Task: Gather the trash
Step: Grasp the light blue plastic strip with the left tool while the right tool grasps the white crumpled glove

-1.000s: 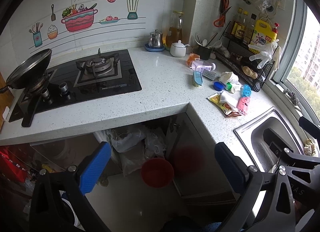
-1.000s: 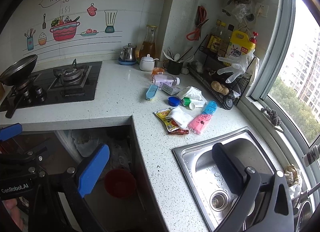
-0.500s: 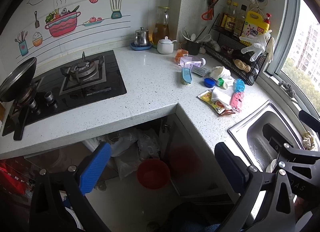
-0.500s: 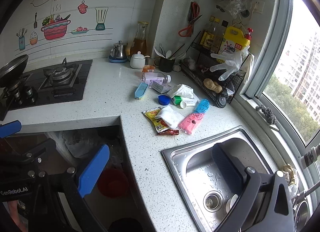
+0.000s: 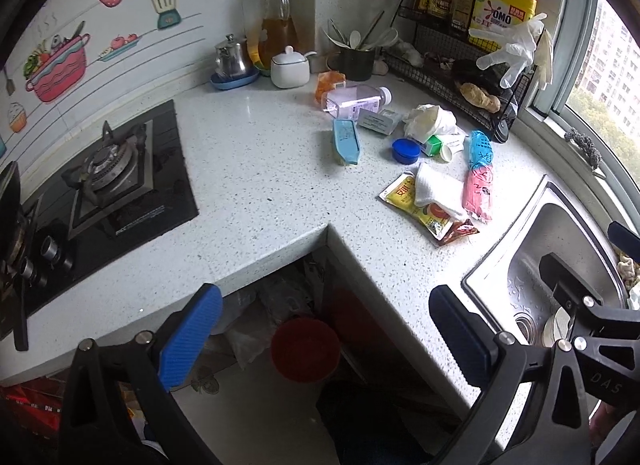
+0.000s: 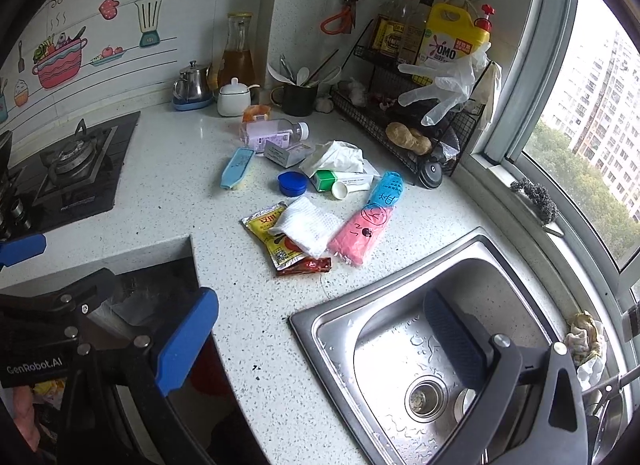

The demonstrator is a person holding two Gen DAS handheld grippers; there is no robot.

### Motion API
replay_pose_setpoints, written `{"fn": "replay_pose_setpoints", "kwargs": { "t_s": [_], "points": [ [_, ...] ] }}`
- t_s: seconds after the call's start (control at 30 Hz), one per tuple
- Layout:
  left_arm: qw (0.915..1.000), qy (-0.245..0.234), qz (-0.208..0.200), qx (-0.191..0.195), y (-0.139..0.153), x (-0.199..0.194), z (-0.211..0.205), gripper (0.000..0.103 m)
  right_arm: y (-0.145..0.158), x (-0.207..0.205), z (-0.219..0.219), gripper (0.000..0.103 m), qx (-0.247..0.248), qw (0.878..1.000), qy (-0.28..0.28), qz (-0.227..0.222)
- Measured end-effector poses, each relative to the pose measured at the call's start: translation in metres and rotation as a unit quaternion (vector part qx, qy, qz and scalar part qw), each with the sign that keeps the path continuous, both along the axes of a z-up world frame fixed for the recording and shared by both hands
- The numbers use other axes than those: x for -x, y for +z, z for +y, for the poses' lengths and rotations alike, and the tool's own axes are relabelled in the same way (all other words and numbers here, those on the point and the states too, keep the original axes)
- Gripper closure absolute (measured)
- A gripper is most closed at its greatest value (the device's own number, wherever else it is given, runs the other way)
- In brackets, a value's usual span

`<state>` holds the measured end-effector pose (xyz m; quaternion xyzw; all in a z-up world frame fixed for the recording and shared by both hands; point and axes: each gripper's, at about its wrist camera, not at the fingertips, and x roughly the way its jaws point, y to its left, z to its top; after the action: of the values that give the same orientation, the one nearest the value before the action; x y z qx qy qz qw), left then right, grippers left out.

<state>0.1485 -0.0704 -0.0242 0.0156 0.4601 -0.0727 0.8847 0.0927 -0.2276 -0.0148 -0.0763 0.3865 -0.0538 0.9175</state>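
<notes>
Trash is seen scattered on the speckled white countertop, between the gas stove on the left and the steel sink on the near right. Nearest to the sink lies a yellow sauce packet, and a folded white cloth is laid on top of it. Just beside the cloth, on its right, a pink wrapper is found, and a blue wrapper touches its far end. A blue bottle cap and a small green-and-white box are placed a little farther, with a crumpled white tissue behind the box. Farther left a light blue packet is seen, and behind it a clear plastic bottle lies on its side, close to a small gray box.

The left gripper is held wide, nothing between its blue pads; it hangs over the inner corner of the counter, above a red bucket on the floor below. The right gripper is also spread wide and holds nothing; it is positioned above the near left edge of the sink, well apart from the trash.

At the far right a black wire rack is fixed along the wall, with a yellow detergent jug on it and a clear glove hung over it.
</notes>
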Motion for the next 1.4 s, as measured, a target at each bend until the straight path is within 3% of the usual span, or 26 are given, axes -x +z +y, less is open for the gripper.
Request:
{"fn": "replay_pose_setpoints", "kwargs": {
  "t_s": [0.33, 0.73, 1.0, 1.23, 1.4],
  "points": [
    [0.9969, -0.065, 0.043, -0.014, -0.011, -0.126, -0.027, 0.000, -0.008, -0.092, -0.018, 0.000, -0.033, 0.996, -0.070, 0.034],
    [0.9838, -0.141, 0.103, -0.037, -0.044, -0.245, -0.050, 0.001, -0.024, -0.179, -0.032, 0.000, -0.057, 0.985, -0.142, 0.080],
    [0.9759, -0.145, 0.157, -0.046, -0.092, -0.294, -0.055, 0.000, -0.049, -0.219, -0.036, 0.000, -0.049, 0.978, -0.163, 0.118],
    [0.9716, -0.148, 0.176, -0.057, -0.116, -0.314, -0.059, 0.001, -0.067, -0.238, -0.038, 0.000, -0.050, 0.974, -0.171, 0.143],
    [0.9692, -0.153, 0.185, -0.052, -0.124, -0.317, -0.062, 0.013, -0.074, -0.243, -0.043, 0.000, -0.058, 0.971, -0.176, 0.151]
  ]
}}
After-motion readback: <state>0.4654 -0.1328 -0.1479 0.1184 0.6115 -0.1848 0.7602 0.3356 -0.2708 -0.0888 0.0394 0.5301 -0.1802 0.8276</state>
